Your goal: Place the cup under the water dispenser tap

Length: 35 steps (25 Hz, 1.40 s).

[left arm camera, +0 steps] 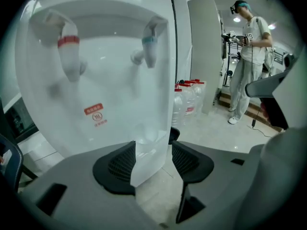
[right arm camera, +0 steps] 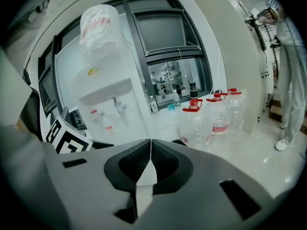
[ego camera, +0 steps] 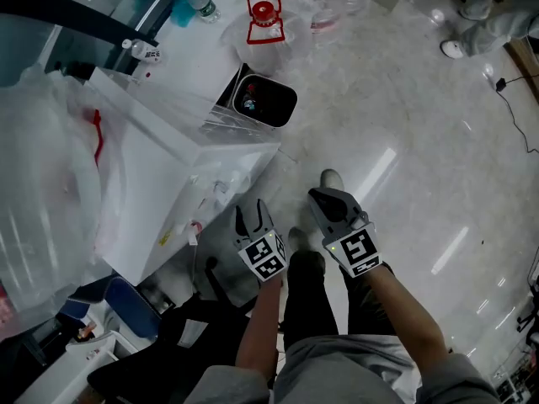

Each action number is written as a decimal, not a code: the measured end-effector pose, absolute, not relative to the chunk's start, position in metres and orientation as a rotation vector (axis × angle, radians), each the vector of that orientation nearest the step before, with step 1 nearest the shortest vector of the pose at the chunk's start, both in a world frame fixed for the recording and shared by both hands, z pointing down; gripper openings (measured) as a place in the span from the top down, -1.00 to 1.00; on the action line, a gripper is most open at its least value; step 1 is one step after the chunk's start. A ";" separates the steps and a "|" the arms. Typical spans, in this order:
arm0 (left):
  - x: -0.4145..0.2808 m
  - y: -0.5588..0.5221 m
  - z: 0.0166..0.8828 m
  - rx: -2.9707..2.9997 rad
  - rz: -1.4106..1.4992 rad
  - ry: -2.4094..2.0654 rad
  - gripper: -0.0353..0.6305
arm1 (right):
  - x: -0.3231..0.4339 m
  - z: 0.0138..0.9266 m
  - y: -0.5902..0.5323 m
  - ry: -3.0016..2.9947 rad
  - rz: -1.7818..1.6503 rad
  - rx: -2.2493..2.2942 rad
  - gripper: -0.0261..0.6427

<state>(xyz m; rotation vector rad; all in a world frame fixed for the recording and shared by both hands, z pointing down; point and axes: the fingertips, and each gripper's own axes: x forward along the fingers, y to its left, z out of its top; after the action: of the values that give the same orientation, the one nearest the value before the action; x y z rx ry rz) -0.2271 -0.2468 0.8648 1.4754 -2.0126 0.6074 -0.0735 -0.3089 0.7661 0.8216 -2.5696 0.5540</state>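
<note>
The white water dispenser [ego camera: 168,183] stands at the left, close in front of my left gripper [ego camera: 253,215]. In the left gripper view its recess fills the frame, with a red-banded tap [left arm camera: 68,49] and a teal-banded tap [left arm camera: 149,49]. My left gripper [left arm camera: 153,150] is open, its pads apart and framing the dispenser's lower front. A faint clear shape [left arm camera: 146,134] sits there; I cannot tell if it is a cup. My right gripper [ego camera: 324,196] hangs beside the left one. Its jaws [right arm camera: 150,150] are shut on nothing, and the dispenser [right arm camera: 112,104] lies ahead to its left.
A dark waste bin [ego camera: 268,101] stands just beyond the dispenser. Large water jugs with red handles [right arm camera: 211,119] stand on the floor farther on. A person [left arm camera: 247,56] stands at the right on the glossy floor. A blue chair [ego camera: 130,305] is by my left leg.
</note>
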 end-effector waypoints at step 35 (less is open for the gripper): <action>-0.118 -0.212 0.443 2.207 0.236 -1.546 0.87 | -0.059 0.457 -0.234 -2.724 0.596 0.980 0.89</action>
<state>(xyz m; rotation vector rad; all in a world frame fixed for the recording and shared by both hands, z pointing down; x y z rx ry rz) -0.1182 -0.2116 0.4429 2.2071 -1.5456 0.2357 -0.0591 -0.2337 0.4570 0.9798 -2.7238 0.5961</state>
